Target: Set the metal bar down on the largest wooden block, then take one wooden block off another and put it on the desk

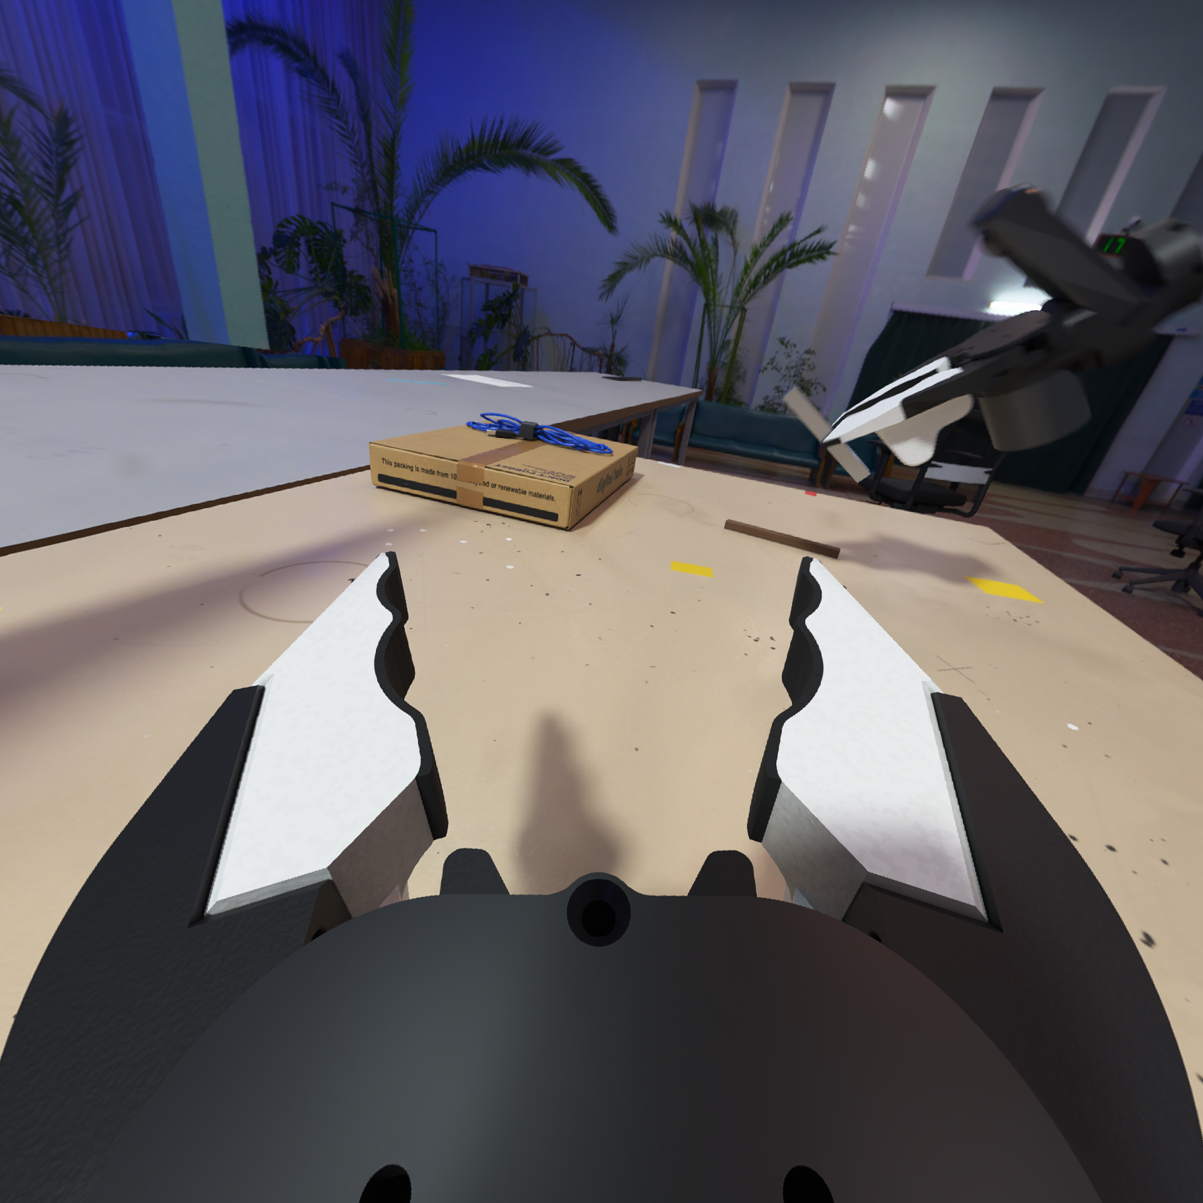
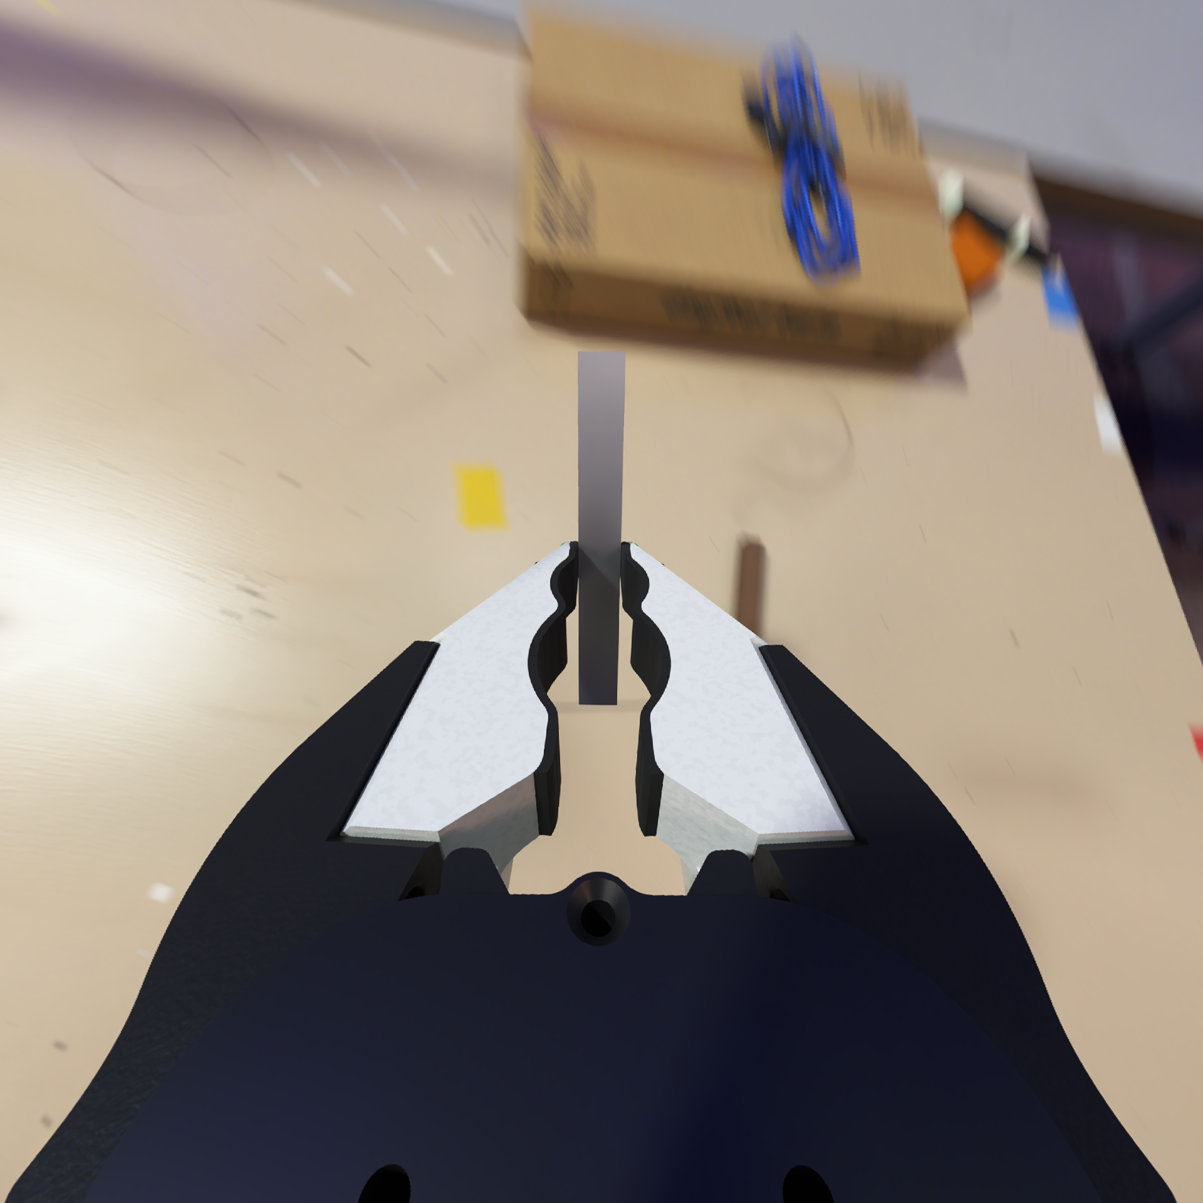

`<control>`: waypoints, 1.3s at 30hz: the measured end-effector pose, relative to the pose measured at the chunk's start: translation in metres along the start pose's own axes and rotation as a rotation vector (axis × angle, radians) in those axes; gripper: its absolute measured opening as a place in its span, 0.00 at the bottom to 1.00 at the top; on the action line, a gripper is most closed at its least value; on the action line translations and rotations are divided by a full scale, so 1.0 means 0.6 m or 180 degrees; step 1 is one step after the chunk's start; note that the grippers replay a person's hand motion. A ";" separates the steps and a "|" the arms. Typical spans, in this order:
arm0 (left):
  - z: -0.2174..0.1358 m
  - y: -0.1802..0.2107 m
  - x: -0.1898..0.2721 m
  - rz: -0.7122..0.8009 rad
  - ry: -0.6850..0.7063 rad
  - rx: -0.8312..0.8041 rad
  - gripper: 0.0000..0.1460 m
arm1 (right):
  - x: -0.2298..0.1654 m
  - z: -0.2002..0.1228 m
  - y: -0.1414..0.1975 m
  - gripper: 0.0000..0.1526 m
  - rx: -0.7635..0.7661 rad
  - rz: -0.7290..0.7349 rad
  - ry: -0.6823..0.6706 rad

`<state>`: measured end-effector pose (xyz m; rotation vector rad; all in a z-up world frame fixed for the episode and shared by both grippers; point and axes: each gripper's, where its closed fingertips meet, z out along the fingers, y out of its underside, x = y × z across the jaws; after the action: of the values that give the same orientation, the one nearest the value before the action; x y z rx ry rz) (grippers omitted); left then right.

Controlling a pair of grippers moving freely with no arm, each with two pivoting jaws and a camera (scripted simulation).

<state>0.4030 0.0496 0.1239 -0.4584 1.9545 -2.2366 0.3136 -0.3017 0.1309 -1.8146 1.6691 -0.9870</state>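
Though flat, metal bar (image 2: pixel 599 495) between jaws

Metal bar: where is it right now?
The metal bar is clamped in the right claw, held in the air above the desk, with the brown wooden block lying just beyond on its right.

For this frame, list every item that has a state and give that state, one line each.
left claw: open, empty, low over the desk.
right claw: shut on the metal bar, raised above the desk.
metal bar: clamped near its middle, off the desk.
dark wooden stick: lying flat on the desk, untouched.
cardboard box: closed, taped, flat on the desk.
blue cable: coiled, resting on the box.
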 end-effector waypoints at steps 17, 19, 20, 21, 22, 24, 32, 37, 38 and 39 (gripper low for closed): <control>-0.013 -0.017 -0.015 0.0180 -0.0201 0.0104 0.72 | 0.160 0.125 0.150 0.26 -0.1808 0.0426 0.0529; -0.012 -0.010 -0.036 0.0132 -0.0466 0.0020 0.78 | 0.160 0.095 0.081 0.34 -0.1164 0.0257 0.0865; -0.014 -0.007 -0.046 0.0122 -0.0587 -0.0018 0.79 | 0.147 0.074 0.034 0.34 -0.0699 0.0120 0.0993; -0.015 -0.005 -0.055 0.0116 -0.0690 -0.0045 0.79 | 0.121 0.050 -0.015 0.34 -0.0208 -0.0017 0.1044; -0.017 -0.004 -0.062 0.0104 -0.0771 -0.0060 0.79 | 0.081 0.027 -0.064 0.33 0.0294 -0.0164 0.0992; -0.019 -0.001 -0.071 0.0056 -0.0873 -0.0066 0.78 | -0.017 -0.010 -0.145 0.32 0.1230 -0.0385 0.0692; -0.026 0.003 -0.065 0.0238 -0.0974 -0.0124 0.73 | -0.342 0.063 -0.194 0.20 0.3132 -0.0091 0.0015; -0.024 0.001 -0.059 0.0366 -0.0931 -0.0149 0.60 | -0.441 0.081 -0.220 0.15 0.3449 -0.0283 -0.0306; -0.025 -0.001 -0.059 0.0437 -0.0954 -0.0162 0.60 | -0.450 0.091 -0.217 0.13 0.3344 -0.0355 -0.0269; -0.026 -0.004 -0.058 0.0515 -0.0976 -0.0154 0.59 | -0.455 0.093 -0.215 0.11 0.3317 -0.0466 -0.0236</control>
<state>0.4309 0.0748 0.1198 -0.5872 1.8195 -1.8975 0.4398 -0.0219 0.1435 -1.2124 0.6981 -1.4497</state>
